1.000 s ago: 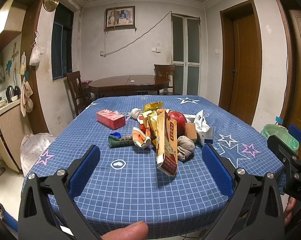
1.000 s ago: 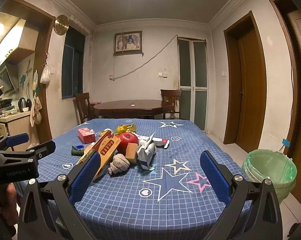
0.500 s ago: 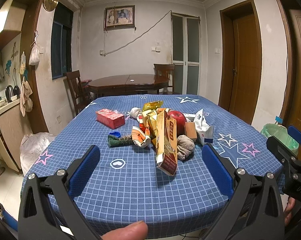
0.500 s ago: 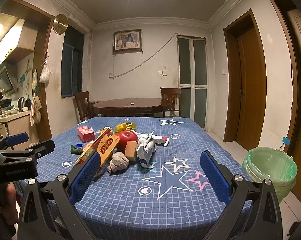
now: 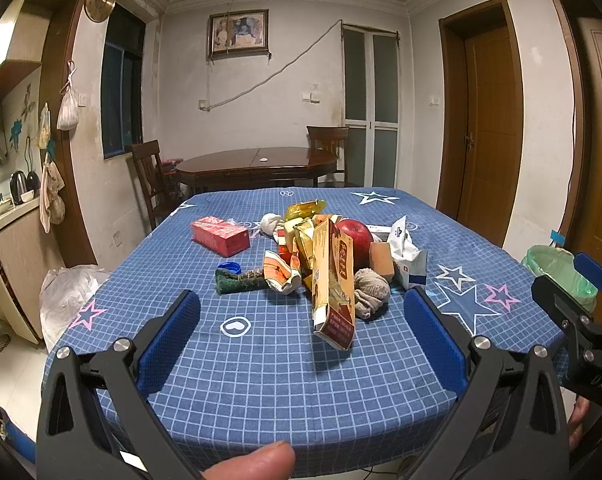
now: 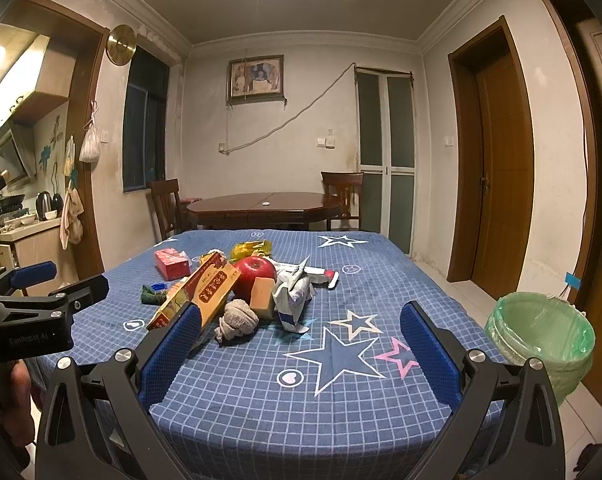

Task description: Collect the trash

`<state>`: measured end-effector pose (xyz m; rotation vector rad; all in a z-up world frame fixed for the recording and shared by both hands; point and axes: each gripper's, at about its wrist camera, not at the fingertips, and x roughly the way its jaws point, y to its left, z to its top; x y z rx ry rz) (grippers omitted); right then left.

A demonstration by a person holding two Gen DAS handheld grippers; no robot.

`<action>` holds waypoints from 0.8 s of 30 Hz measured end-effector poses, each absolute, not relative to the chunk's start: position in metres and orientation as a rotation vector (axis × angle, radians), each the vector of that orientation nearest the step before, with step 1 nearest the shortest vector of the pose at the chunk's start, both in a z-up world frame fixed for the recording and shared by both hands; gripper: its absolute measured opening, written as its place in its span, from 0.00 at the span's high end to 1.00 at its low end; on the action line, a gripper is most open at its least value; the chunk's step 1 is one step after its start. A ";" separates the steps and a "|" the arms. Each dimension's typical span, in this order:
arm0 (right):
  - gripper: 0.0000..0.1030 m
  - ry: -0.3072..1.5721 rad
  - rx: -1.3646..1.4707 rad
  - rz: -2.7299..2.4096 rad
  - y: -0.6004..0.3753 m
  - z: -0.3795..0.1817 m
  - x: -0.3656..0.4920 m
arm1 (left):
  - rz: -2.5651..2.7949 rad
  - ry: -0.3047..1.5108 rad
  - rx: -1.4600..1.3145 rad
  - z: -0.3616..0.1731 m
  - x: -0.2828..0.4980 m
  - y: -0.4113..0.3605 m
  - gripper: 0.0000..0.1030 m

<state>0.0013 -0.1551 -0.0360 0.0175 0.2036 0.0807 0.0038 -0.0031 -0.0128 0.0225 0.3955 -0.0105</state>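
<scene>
Blue-padded fingers of the left gripper (image 5: 301, 336) and right gripper (image 6: 300, 354) stand wide apart, empty. Nothing looks collected: red box (image 5: 219, 235), yellow carton (image 5: 333, 286), apple (image 5: 355, 234) and tissue pack (image 5: 408, 254) lie on the table (image 5: 261, 380); green-lined bin (image 6: 541, 334) waits rightmost.

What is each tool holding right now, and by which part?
Nothing. The left tool and right tool are both open and empty, short of the trash pile on the table.
</scene>
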 end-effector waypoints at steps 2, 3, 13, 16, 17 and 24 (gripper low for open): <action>0.04 0.205 0.017 0.081 -0.155 -0.036 0.001 | -0.011 0.398 0.023 -0.012 0.005 -0.003 0.05; 0.04 0.206 0.016 0.081 -0.155 -0.036 0.002 | -0.010 0.398 0.023 -0.013 0.005 -0.003 0.05; 0.04 0.207 0.015 0.080 -0.155 -0.037 0.003 | -0.011 0.398 0.024 -0.012 0.004 -0.002 0.05; 0.04 0.210 0.014 0.079 -0.155 -0.037 0.004 | -0.010 0.398 0.023 -0.013 0.004 -0.002 0.05; 0.04 0.211 0.014 0.079 -0.155 -0.037 0.004 | -0.010 0.398 0.024 -0.013 0.004 -0.003 0.05; 0.04 0.256 0.007 0.113 -0.155 -0.039 0.023 | -0.075 0.461 0.026 -0.017 0.030 0.007 0.05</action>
